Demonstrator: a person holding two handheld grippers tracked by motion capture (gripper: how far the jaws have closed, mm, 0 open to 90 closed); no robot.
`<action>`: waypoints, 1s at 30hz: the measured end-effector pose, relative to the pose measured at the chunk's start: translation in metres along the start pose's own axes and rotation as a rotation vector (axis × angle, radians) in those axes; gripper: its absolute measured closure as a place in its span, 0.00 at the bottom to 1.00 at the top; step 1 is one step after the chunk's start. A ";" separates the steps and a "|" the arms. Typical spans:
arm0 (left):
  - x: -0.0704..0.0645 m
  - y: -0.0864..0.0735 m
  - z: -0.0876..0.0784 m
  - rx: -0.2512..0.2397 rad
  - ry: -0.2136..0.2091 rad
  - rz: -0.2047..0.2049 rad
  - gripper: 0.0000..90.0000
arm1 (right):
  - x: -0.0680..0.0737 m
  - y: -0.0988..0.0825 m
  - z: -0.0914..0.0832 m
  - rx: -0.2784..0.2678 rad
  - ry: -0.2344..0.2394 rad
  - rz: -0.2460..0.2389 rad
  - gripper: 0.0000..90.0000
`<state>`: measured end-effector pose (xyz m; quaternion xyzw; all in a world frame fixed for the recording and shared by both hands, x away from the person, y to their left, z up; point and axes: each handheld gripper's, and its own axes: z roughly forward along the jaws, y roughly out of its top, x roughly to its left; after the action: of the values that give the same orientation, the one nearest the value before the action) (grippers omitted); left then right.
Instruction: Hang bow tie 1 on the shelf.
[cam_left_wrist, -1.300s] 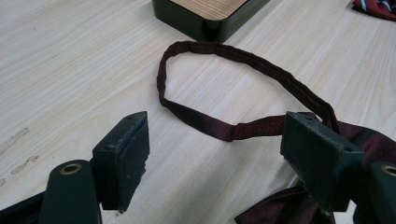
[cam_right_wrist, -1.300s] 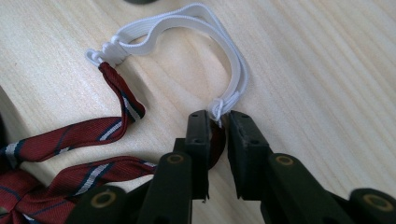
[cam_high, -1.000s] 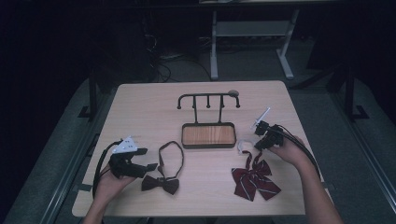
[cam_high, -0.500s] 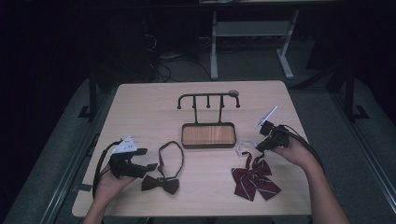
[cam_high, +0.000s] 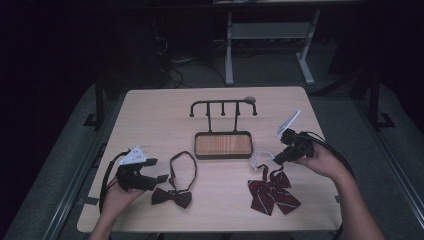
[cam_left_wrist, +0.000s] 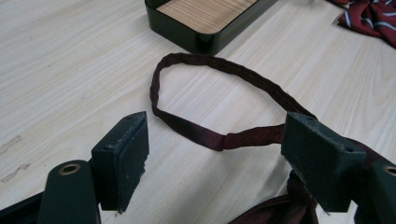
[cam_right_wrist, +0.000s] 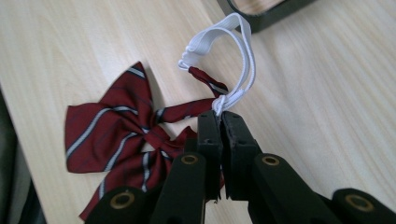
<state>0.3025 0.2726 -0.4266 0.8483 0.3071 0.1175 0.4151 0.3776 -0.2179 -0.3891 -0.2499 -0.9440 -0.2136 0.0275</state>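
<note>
A red striped bow tie lies on the table at the right, also seen at the left in the right gripper view as the red bow tie. Its white elastic band loops upward. My right gripper is shut on that band where it knots to the tie; from above the right gripper hovers just over the tie. A dark brown bow tie with a strap loop lies at the left. My left gripper rests beside it, jaws wide open, with the strap lying on the table between and beyond the pads.
A black tray with a wooden floor stands mid-table, carrying a black hook rack. The tray's corner is just beyond the strap loop. The table's front edge runs close under both hands. Dark floor and a metal frame lie beyond the table.
My right gripper has risen and shifted slightly right, lifting the white elastic band off the table while the bow stays down. The left gripper has not moved.
</note>
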 end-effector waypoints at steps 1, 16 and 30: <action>0.000 0.000 0.000 0.000 0.000 0.000 0.26 | 0.000 0.000 0.000 0.000 0.000 0.000 0.96; 0.000 -0.001 0.001 0.009 -0.002 -0.003 0.26 | 0.022 0.015 -0.030 -0.020 -0.004 -0.087 0.96; 0.001 -0.001 0.001 0.009 -0.003 0.004 0.26 | 0.032 0.028 -0.053 -0.030 -0.025 -0.131 0.96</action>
<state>0.3031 0.2730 -0.4276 0.8509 0.3055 0.1158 0.4115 0.3603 -0.2035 -0.3250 -0.1906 -0.9553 -0.2259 -0.0019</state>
